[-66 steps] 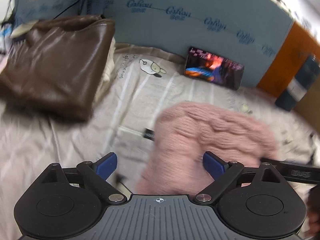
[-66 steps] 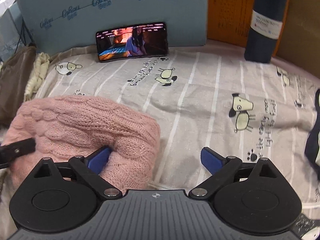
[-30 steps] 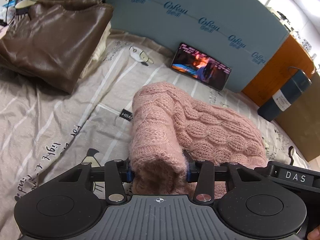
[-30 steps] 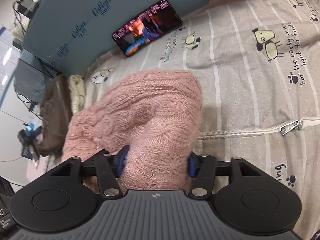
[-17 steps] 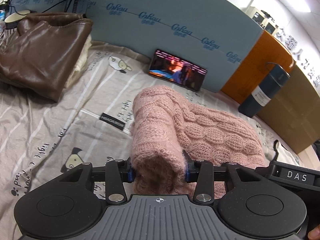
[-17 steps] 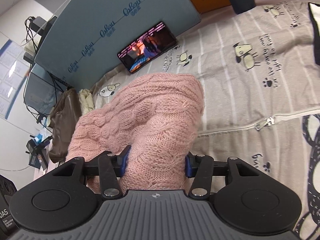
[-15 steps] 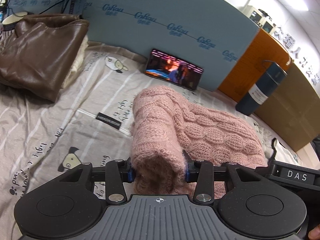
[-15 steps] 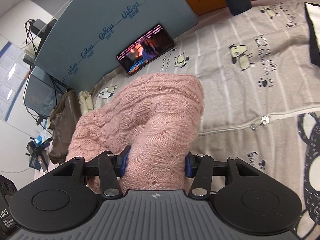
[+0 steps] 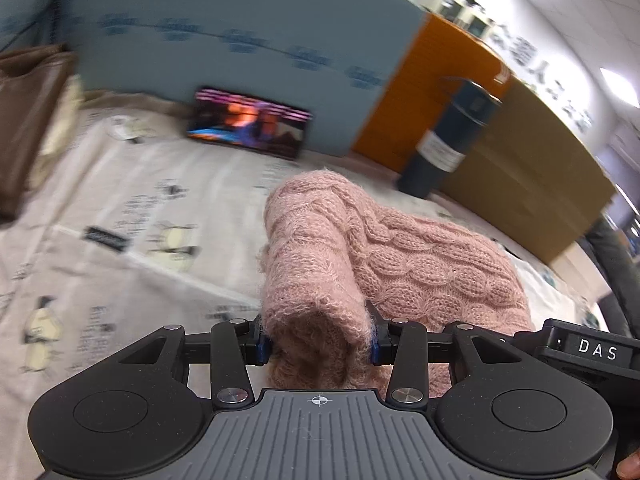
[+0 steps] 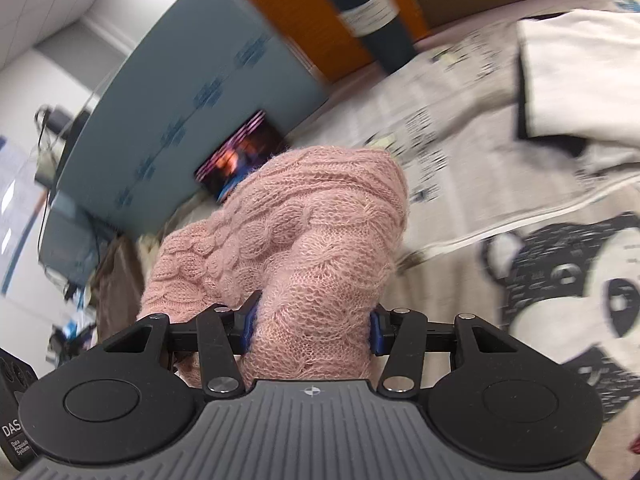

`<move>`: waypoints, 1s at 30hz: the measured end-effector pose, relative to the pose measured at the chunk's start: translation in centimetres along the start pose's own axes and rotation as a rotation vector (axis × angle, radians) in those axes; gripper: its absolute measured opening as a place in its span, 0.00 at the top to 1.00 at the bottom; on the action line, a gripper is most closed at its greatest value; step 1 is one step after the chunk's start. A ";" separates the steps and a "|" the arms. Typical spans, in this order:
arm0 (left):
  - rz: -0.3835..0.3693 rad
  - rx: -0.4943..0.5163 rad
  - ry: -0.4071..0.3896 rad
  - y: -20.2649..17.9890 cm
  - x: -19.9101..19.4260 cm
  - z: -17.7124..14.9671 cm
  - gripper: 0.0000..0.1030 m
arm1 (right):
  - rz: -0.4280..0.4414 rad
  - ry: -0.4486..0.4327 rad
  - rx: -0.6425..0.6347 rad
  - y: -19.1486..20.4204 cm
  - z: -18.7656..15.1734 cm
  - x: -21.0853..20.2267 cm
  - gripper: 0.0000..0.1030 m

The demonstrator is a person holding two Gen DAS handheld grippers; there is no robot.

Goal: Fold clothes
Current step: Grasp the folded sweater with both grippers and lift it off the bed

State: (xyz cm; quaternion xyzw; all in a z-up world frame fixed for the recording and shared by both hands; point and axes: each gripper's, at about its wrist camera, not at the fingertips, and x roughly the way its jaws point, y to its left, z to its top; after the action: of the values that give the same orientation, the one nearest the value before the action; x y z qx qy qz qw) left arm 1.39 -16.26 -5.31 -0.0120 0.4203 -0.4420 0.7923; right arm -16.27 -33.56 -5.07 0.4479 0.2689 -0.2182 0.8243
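Swinging rightward since half a second ago, both views now blur, with the dark cylindrical flask (image 9: 448, 140) nearer centre. We see our left gripper (image 9: 317, 338) and right gripper (image 10: 312, 330) each clamped on an end of the folded pink cable-knit sweater (image 9: 384, 256), held over the grey cartoon-print bedsheet (image 9: 120, 272). A lit phone (image 9: 250, 122) leans against the blue foam board (image 9: 224, 28).

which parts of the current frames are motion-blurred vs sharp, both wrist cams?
Left wrist: phone, bedsheet and bottle smeared; pink sweater and left gripper sharp. Right wrist: phone, bottle and panda-print garment streaked; sweater and right gripper crisp. Fisheye bends the blue board in both.
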 end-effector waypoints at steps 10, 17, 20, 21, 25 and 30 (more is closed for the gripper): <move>-0.174 0.166 -0.010 -10.9 5.0 1.3 0.60 | -0.081 -0.235 0.066 -7.0 3.8 -6.7 0.55; -0.227 0.307 -0.023 -18.6 9.5 2.3 0.60 | -0.126 -0.349 0.064 -12.0 7.3 -8.8 0.55; -0.247 0.360 -0.044 -21.4 11.1 2.5 0.60 | -0.150 -0.396 0.073 -13.8 8.7 -9.3 0.55; -0.253 0.375 -0.048 -22.2 11.6 2.5 0.60 | -0.158 -0.411 0.076 -14.5 9.2 -9.5 0.55; -0.248 0.441 -0.045 -24.6 13.7 2.2 0.60 | -0.198 -0.442 0.060 -16.1 10.5 -9.4 0.55; -0.204 0.508 0.011 -25.7 16.6 1.0 0.56 | -0.337 -0.387 0.033 -17.6 11.3 -7.7 0.55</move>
State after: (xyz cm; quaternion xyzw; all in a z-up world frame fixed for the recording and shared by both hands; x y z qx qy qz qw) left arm -11.45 -44.08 -5.50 0.1475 0.2969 -0.6110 0.7189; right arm -29.92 -51.18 -5.98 0.3600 0.1732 -0.4384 0.8051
